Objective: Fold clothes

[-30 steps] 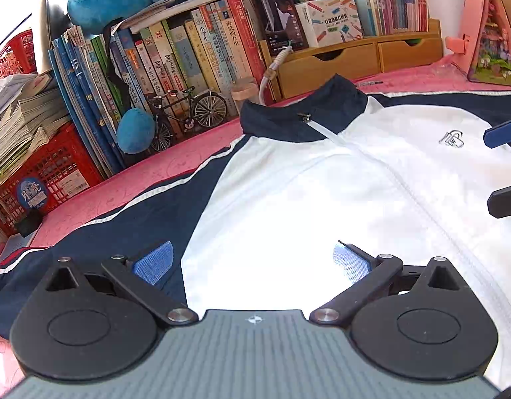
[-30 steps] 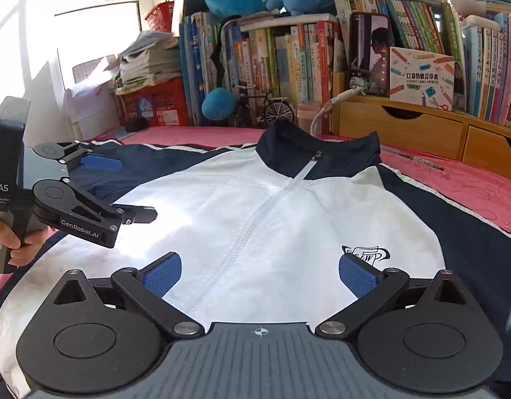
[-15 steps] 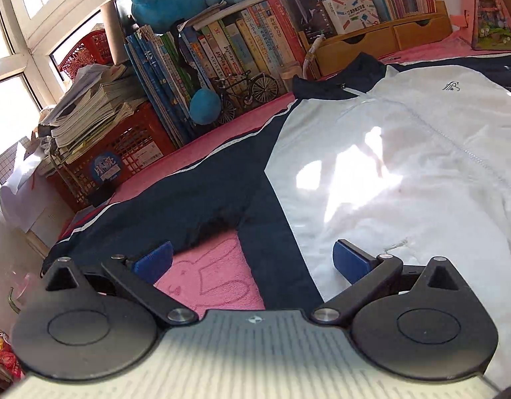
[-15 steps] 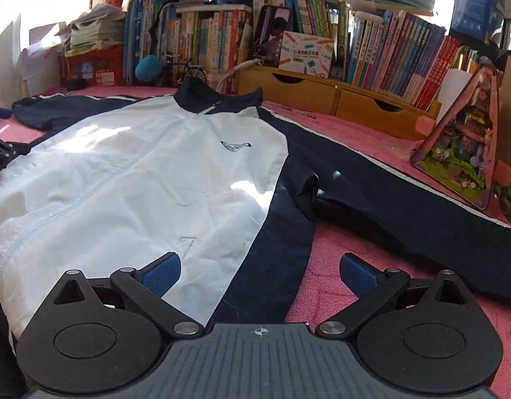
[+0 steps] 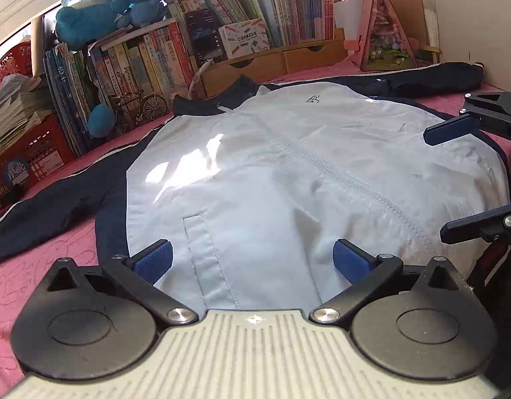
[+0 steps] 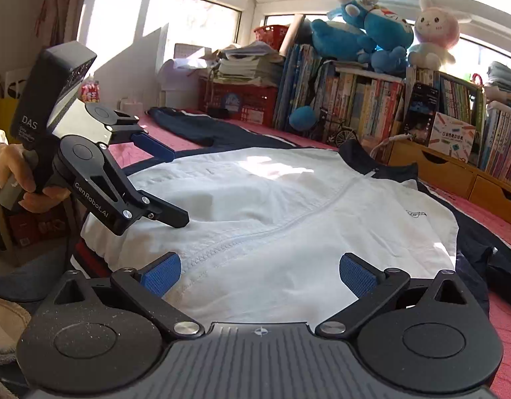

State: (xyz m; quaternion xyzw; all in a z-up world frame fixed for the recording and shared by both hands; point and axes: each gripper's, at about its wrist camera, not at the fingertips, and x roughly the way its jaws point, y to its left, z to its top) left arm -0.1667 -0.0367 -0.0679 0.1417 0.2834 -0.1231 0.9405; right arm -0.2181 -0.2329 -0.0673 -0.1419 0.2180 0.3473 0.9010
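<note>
— Two tongs sit at the bottom edge of the jacket (image 5: 288, 179) now. Half a second ago each one looked out at a sleeve; now both have swung back to the middle.

— Are they holding it?

— No. The left tongs (image 5: 252, 259) are wide apart over the white front, by the pocket slit. The right tongs (image 6: 260, 271) are wide apart too, over the zipper end. Nothing is pinched.

— So what comes next?

— I think they are lining up to grab the hem and fold. The jacket lies flat and zipped on the pink cloth (image 5: 39, 266), sleeves spread out to both sides.

— Any boxes?

— Far ahead of the left tongs, a red basket (image 5: 26, 159) holds stacked papers. The wooden drawers (image 5: 288, 60) are shut, so I cannot tell what is inside.
</note>
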